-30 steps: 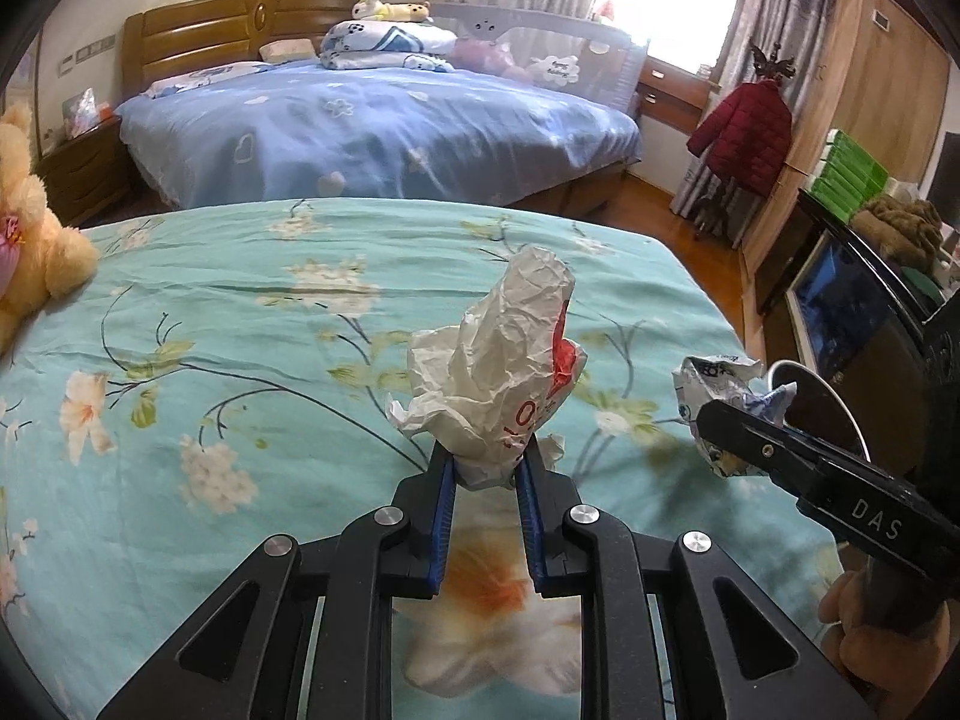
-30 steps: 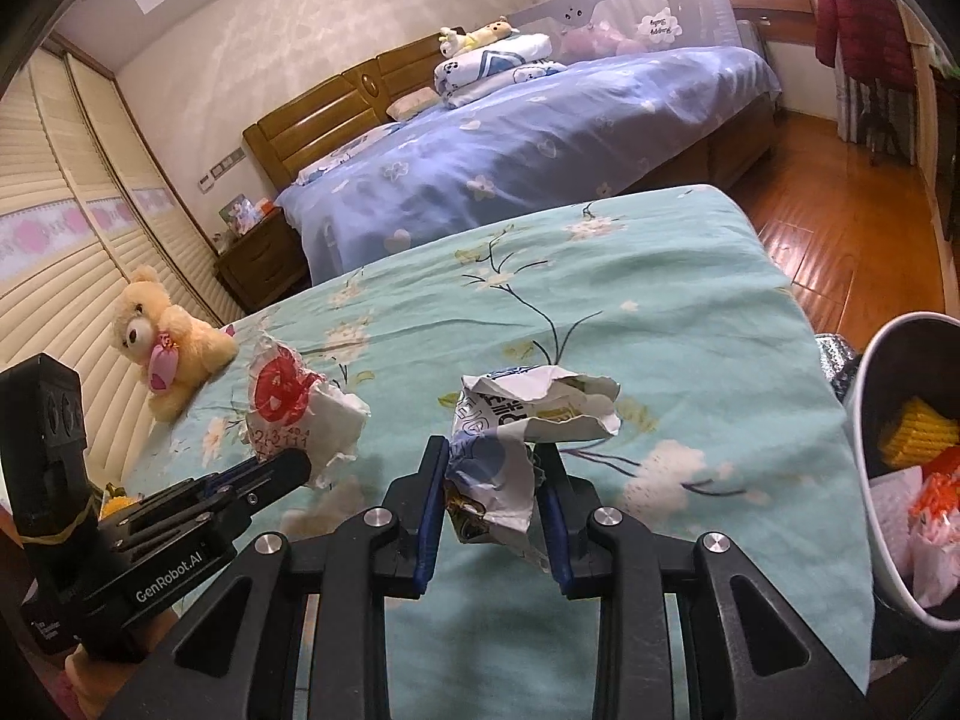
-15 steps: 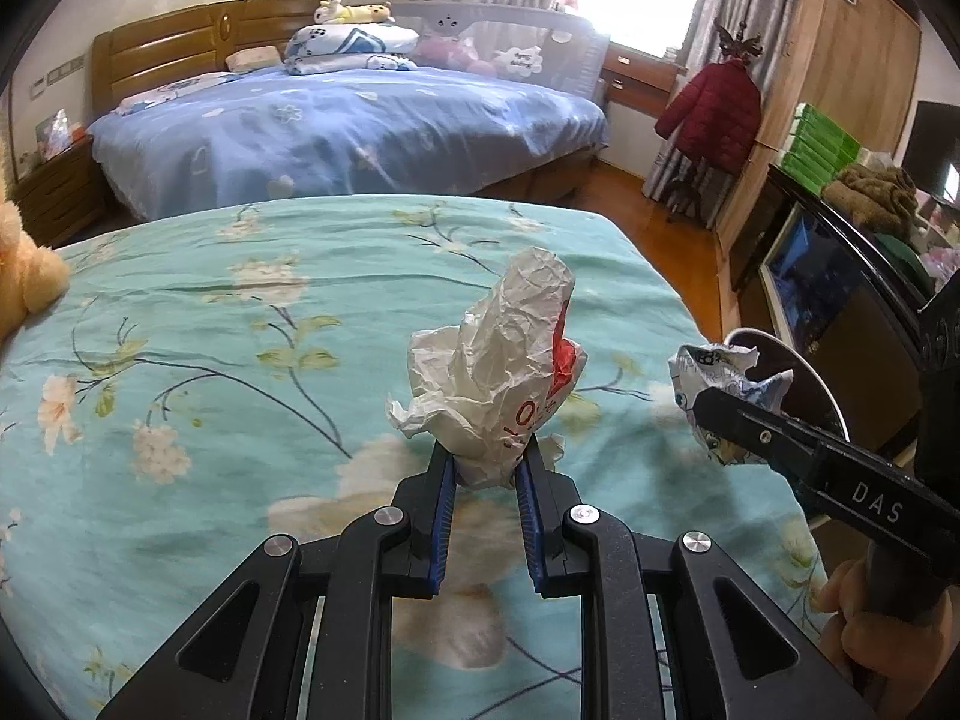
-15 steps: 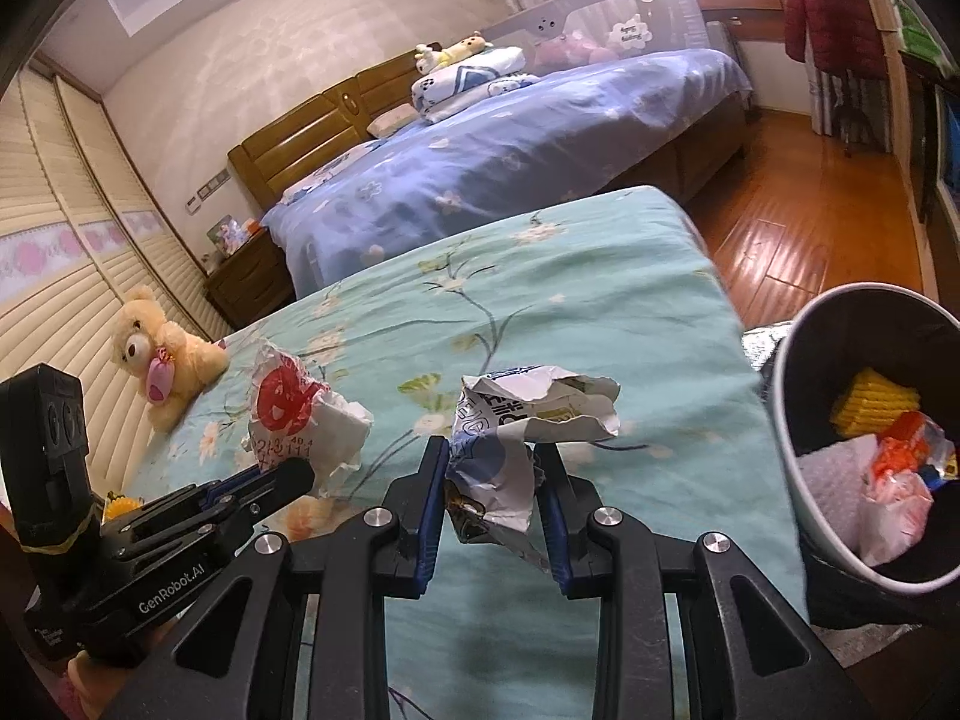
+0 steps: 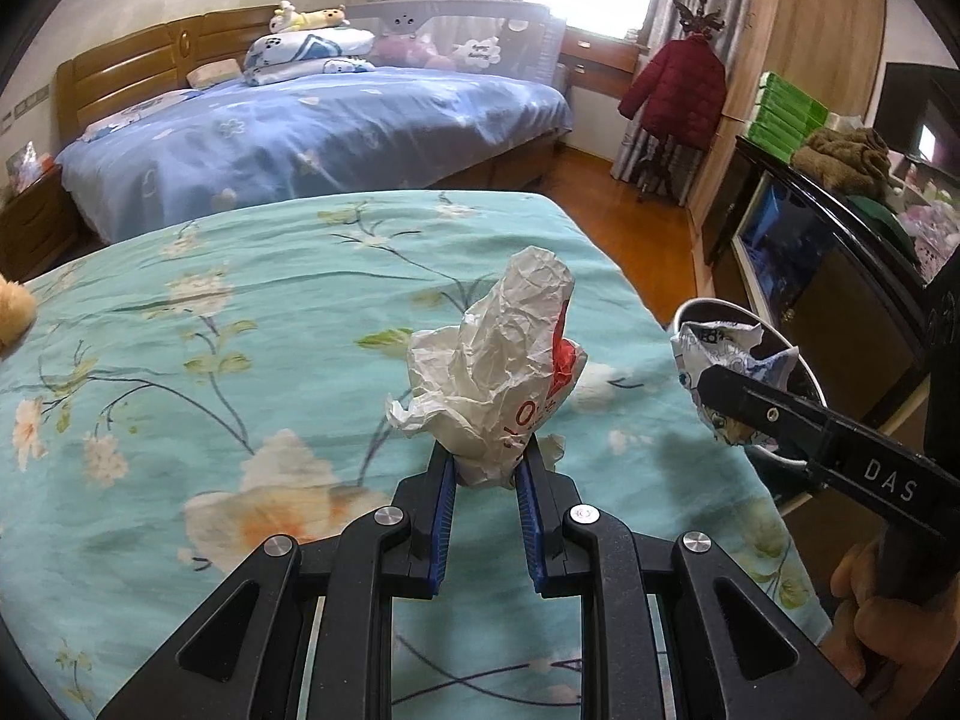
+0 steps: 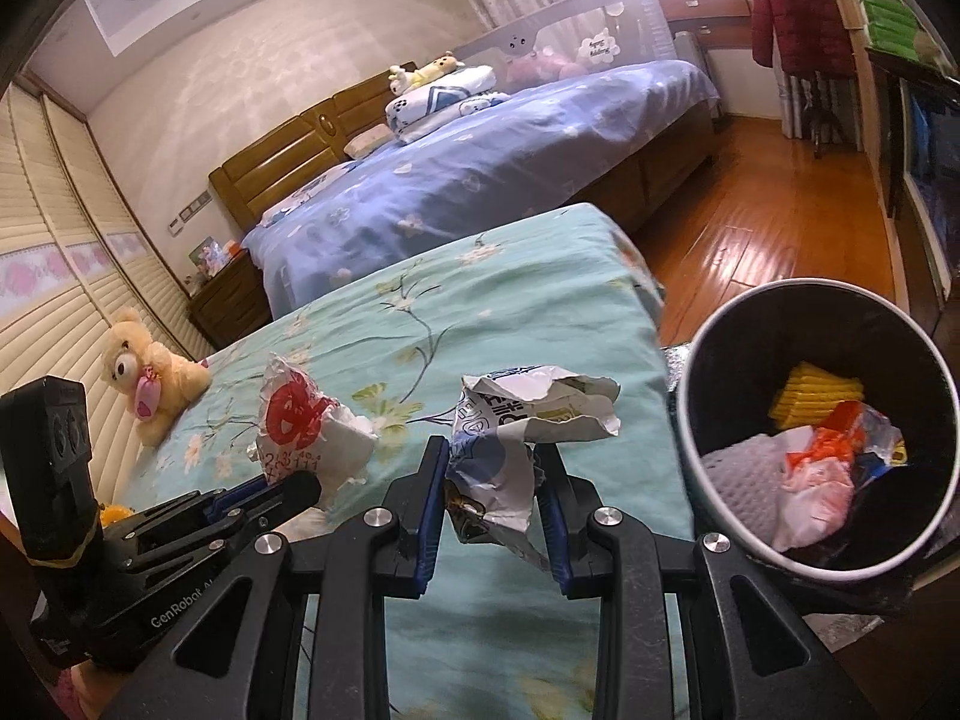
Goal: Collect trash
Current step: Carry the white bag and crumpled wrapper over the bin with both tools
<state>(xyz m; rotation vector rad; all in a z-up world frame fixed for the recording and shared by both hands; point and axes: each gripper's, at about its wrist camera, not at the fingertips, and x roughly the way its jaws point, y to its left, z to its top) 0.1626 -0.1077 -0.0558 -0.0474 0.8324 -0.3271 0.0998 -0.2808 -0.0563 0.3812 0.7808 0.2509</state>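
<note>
The left gripper (image 5: 485,471) was clamped on a crumpled white paper bag (image 5: 501,372), held above the teal bedspread (image 5: 180,360), short of its right edge. The right gripper (image 6: 491,483) pinched a crushed wrapper (image 6: 516,426) at that same edge, just beside the bin (image 6: 708,396). The bin stood off the bedspread's right side, mouth open, with trash (image 6: 816,456) inside. Beyond the bin lay bare wooden floor (image 6: 750,222), then the blue bed (image 6: 480,180) farther back.
</note>
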